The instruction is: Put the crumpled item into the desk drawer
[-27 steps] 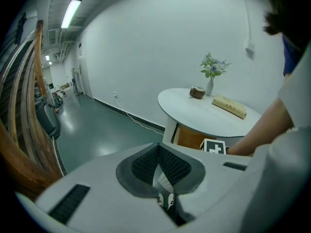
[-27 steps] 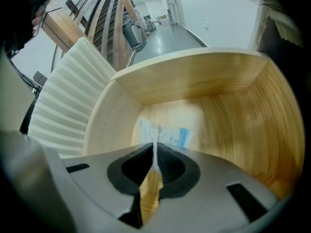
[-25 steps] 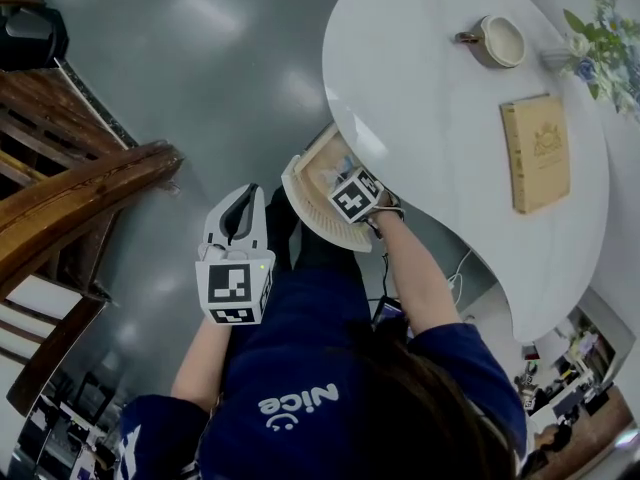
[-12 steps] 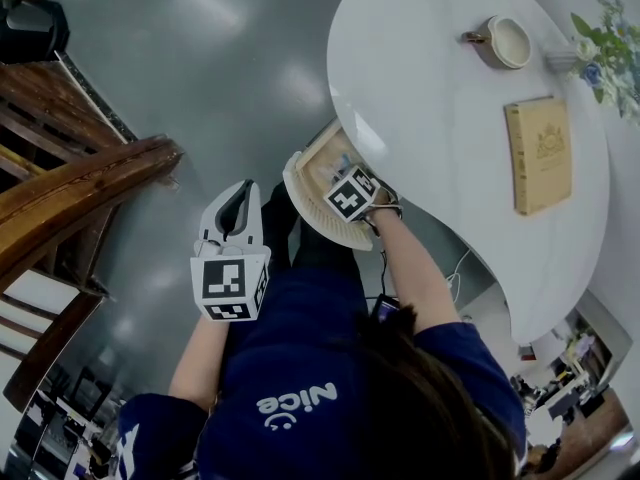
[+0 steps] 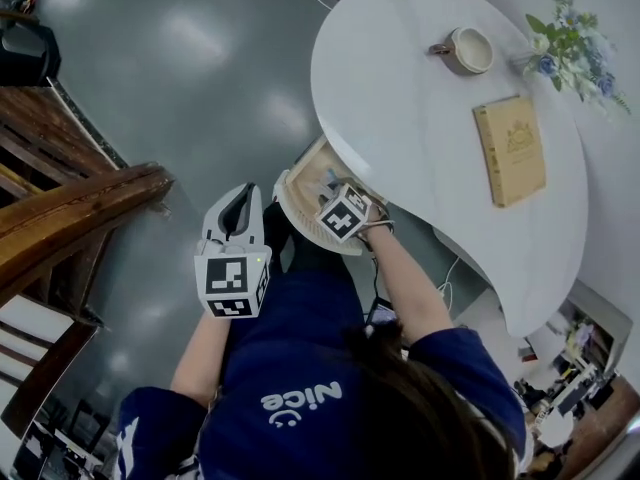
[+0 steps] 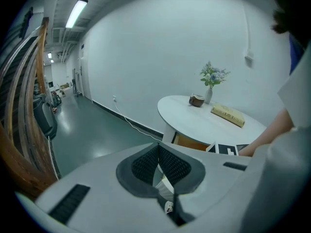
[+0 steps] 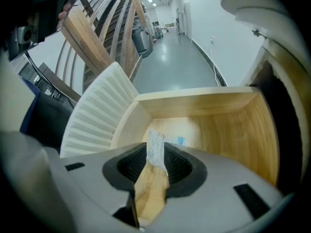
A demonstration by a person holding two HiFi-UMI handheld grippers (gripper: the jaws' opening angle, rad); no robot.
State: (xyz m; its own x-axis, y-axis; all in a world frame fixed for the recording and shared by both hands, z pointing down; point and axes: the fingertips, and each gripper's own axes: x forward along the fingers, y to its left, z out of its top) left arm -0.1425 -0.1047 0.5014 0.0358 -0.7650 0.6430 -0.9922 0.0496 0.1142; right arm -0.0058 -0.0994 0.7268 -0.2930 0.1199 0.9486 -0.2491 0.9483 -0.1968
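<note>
The crumpled item (image 7: 156, 141), a white wad of paper, lies on the floor of the open wooden drawer (image 7: 218, 130), between the tips of my right gripper (image 7: 156, 152). The jaws are opening and stand apart, with bare wood showing between them. In the head view the right gripper (image 5: 336, 204) reaches into the drawer (image 5: 306, 171) under the white table's edge, and its marker cube hides the jaws. My left gripper (image 5: 238, 201) hangs over the floor to the left of the drawer. Its jaws are shut and hold nothing (image 6: 158, 155).
The white table (image 5: 400, 88) carries a mug (image 5: 470, 50), a tan book (image 5: 510, 148) and a vase of flowers (image 5: 570, 43). The drawer has a ribbed white front (image 7: 97, 110). A wooden stair rail (image 5: 80, 208) runs along the left, with grey floor between.
The right gripper's cube has slid slightly lower and left at the drawer as the head view shifted. The left gripper has hardly moved.
</note>
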